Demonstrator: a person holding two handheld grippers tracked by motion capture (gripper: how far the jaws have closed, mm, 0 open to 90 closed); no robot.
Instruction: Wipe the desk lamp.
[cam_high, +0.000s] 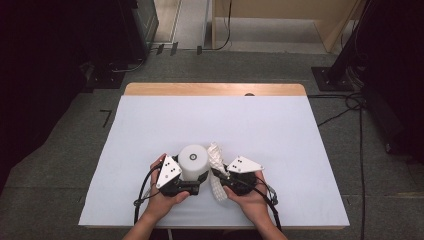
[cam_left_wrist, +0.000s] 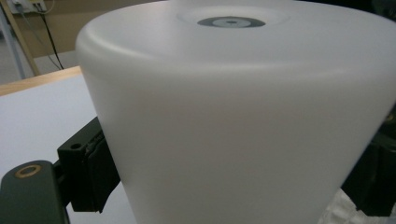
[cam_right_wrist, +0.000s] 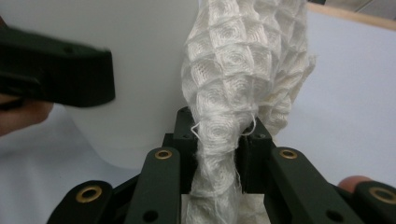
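Both forearms come in from the near edge of the white-covered counter (cam_high: 150, 130), the hands side by side and close together. The left tongs (cam_high: 192, 186) point inward from the left hand and clamp the base of a tall, smooth white plastic cylinder (cam_high: 194, 161) standing upright near the counter's front. The right tongs (cam_high: 220, 176) angle toward the cylinder from the other side, pinched tight on a bunched white waffle-weave cloth (cam_right_wrist: 233, 93), which lies just beside the cylinder's right flank.
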